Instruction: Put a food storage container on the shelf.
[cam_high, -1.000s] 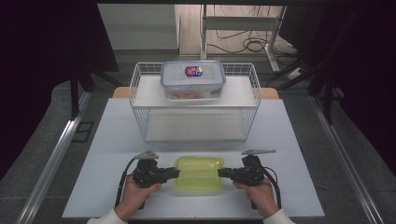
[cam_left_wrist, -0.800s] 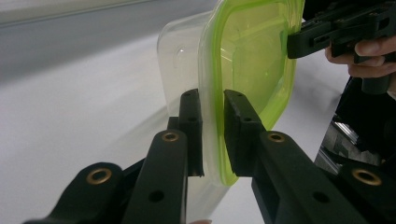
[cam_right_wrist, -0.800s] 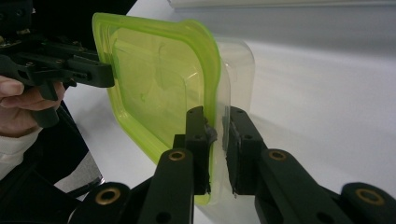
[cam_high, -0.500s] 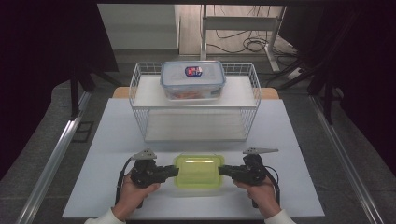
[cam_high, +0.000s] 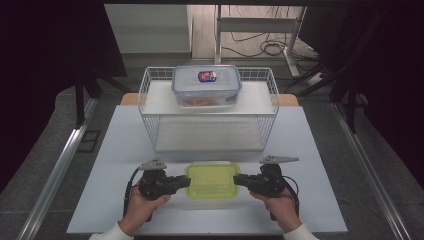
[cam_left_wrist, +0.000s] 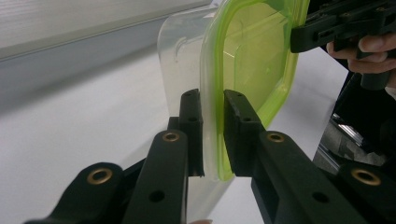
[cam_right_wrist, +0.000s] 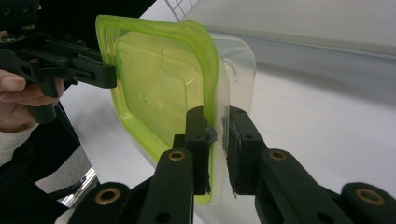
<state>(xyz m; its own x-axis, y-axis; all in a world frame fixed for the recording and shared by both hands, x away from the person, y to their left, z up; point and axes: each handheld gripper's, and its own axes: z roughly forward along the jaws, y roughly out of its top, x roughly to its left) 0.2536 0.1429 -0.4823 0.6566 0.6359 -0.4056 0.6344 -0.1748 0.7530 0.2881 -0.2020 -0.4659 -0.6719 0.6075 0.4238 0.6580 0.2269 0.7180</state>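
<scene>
A clear container with a lime-green lid lies flat near the table's front edge, between both hands. My left gripper is shut on its left rim, and my right gripper is shut on its right rim. In the left gripper view the jaws pinch the edge of the container, with the right gripper clamped on the far side. In the right gripper view the jaws pinch the edge of the container, and the left gripper holds the opposite side. Whether it touches the table I cannot tell.
A white wire basket stands behind the container in the middle of the white table. A clear box with a blue-rimmed lid sits at the basket's far side. Dark floor and metal rails flank the table.
</scene>
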